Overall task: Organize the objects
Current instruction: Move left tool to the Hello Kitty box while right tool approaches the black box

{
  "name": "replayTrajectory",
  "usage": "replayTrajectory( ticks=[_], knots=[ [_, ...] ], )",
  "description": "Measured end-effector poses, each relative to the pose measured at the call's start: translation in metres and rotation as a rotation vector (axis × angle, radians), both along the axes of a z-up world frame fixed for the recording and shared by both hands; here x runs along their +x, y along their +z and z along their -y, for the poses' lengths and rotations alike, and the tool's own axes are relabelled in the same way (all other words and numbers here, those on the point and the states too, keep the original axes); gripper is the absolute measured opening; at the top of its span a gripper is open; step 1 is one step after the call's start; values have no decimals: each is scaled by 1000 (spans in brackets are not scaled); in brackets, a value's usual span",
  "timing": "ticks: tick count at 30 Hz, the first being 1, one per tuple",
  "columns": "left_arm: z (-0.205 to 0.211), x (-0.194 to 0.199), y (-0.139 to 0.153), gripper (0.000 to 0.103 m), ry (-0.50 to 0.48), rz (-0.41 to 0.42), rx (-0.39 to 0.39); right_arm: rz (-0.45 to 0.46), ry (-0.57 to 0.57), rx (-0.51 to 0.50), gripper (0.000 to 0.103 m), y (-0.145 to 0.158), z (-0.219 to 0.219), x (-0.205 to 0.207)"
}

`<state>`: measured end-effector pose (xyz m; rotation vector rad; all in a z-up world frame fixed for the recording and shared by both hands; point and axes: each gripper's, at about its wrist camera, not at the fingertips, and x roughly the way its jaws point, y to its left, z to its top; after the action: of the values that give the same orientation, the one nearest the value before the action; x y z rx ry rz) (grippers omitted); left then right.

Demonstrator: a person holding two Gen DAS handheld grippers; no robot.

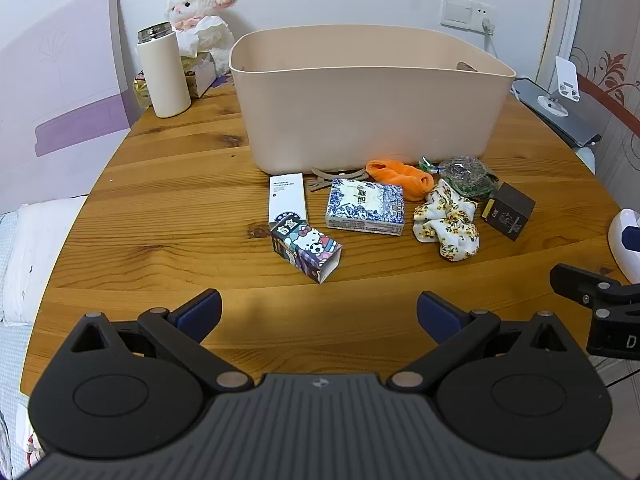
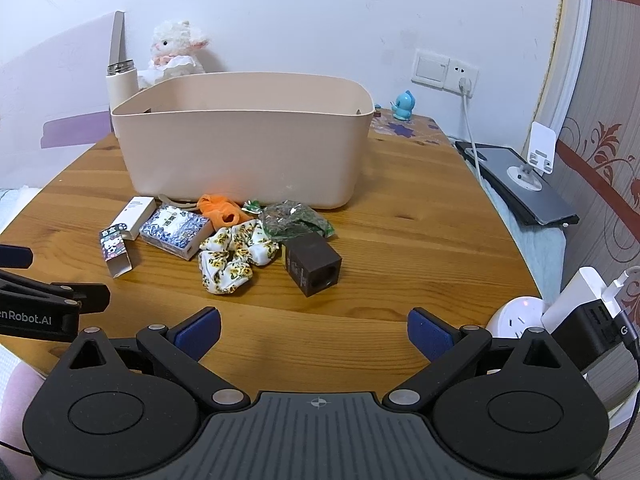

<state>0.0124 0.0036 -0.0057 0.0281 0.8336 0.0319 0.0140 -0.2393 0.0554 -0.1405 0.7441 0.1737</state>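
Wooden bench (image 1: 160,208) carries a beige bin (image 1: 368,100); all small items, such as the dark box (image 2: 312,266), lie just before it. Nothing visibly binned yet. Left hand-held gripper (image 1: 319,312) and right hand-held gripper (image 2: 314,330) both gape wide, empty.

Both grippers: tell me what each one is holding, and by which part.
Nothing is held. The left gripper and right gripper both have open jaws above the table.
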Motion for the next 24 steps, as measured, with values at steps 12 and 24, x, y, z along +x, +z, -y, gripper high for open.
replayTrajectory(
  ticks=[12,24],
  knots=[
    [-1,8,-4,103,11,-6,4,-8,-6,-1,101,-5,0,6],
    [-1,18,-9,103,17,-20,10,-27,-15,3,99,-10,3,20]
  ],
)
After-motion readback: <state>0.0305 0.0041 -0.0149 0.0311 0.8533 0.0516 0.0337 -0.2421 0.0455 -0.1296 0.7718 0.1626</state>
